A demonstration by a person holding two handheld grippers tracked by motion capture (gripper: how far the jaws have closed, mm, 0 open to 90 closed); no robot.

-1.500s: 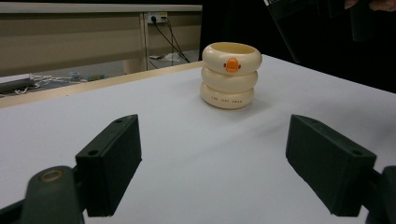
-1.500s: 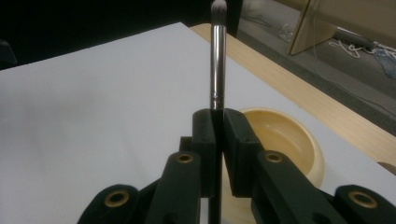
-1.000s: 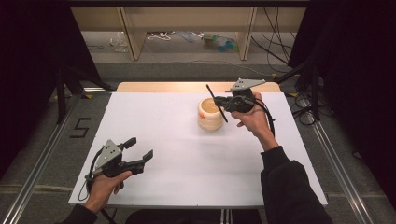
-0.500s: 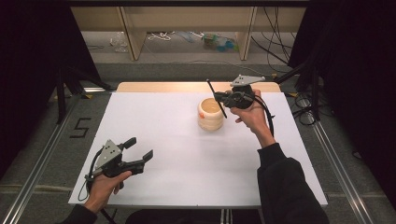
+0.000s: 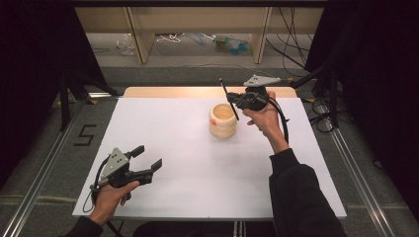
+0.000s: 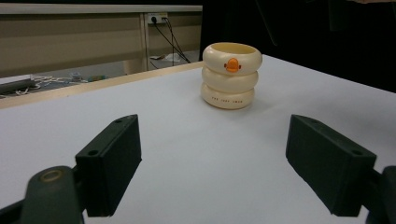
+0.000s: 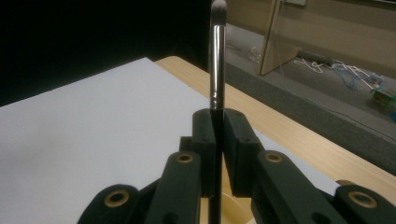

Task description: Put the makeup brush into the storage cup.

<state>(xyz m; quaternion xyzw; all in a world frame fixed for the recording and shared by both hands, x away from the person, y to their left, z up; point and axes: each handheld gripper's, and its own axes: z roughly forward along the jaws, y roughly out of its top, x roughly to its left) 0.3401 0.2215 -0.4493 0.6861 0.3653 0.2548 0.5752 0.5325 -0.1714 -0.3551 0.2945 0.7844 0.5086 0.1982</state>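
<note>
At upper right of the high view, the right gripper (image 5: pixel 236 100) pinches a brush (image 7: pixel 217 70) by its handle, bristles up, just above a cream holder (image 5: pixel 223 120) on the white table (image 5: pixel 188 163). The step looks like lowering the brush into the holder; next, its lower end must meet the opening. At lower left, the left gripper (image 5: pixel 147 159) rests, jaws spread, empty.

A lab: black curtains (image 5: pixel 29 74), floor rails (image 5: pixel 39 168), loose cables (image 5: pixel 170 38).
</note>
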